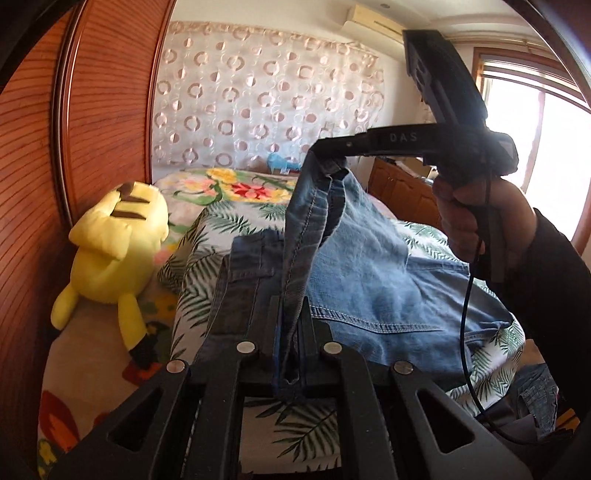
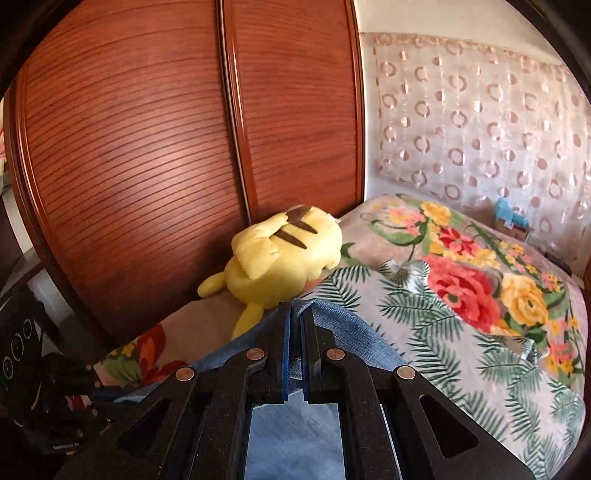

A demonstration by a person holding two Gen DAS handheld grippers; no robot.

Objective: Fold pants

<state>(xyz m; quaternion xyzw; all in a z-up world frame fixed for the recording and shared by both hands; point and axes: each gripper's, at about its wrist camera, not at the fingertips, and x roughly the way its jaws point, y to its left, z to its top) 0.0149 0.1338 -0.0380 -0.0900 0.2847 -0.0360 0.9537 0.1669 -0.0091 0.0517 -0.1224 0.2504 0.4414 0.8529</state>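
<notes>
**A:** What do I have on screen, counted out?

**B:** I count two claws: my left claw [image 1: 290,314] and my right claw [image 1: 334,157]. One pair of denim pants [image 1: 369,280]. One yellow plush toy [image 1: 114,251]. One bed [image 2: 480,332], one patterned curtain [image 1: 266,99], two wooden wardrobe doors [image 2: 129,147], and one air conditioner [image 1: 373,20].

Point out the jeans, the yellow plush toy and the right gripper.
jeans [image 1: 369,266], left wrist view, pale inner denim.
yellow plush toy [image 2: 280,254], right wrist view, its back.
right gripper [image 1: 328,153], left wrist view, fingertips clamping the hem.
</notes>
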